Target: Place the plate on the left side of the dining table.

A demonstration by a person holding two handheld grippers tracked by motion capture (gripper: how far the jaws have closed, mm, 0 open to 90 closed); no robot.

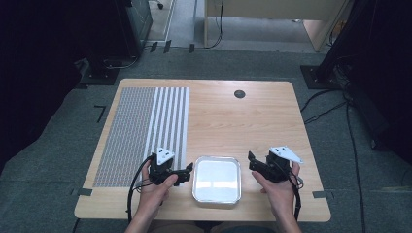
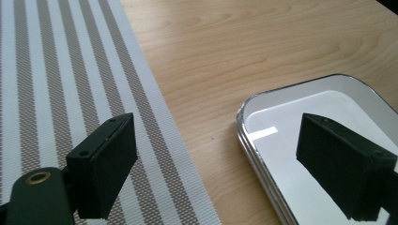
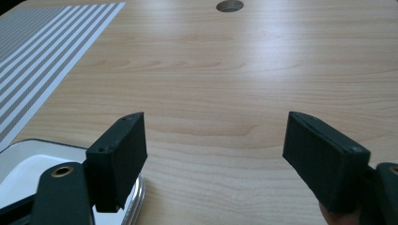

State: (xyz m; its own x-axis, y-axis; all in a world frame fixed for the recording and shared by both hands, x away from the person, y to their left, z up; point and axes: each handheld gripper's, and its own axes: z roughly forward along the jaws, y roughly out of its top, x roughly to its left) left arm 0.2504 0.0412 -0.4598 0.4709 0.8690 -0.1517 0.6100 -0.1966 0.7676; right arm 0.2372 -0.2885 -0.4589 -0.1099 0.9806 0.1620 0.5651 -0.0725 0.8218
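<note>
Wooden tabletop (image 1: 252,116) carries a striped placemat (image 1: 145,131) by its left edge and an empty metal tray (image 1: 216,178) near its front edge. Left gripper (image 1: 187,170) and right gripper (image 1: 251,162), jaws released, flank it; approach opposite rims evenly.

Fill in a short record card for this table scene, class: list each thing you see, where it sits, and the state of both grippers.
table: light wooden top, with a round hole near its far edge
mat: striped woven mat lying flat on the table's left part
tray: shallow white tray with a metal rim, empty, near the front edge, between the grippers
left gripper: open, beside the tray's left side, holding nothing
right gripper: open, beside the tray's right side, holding nothing
</note>
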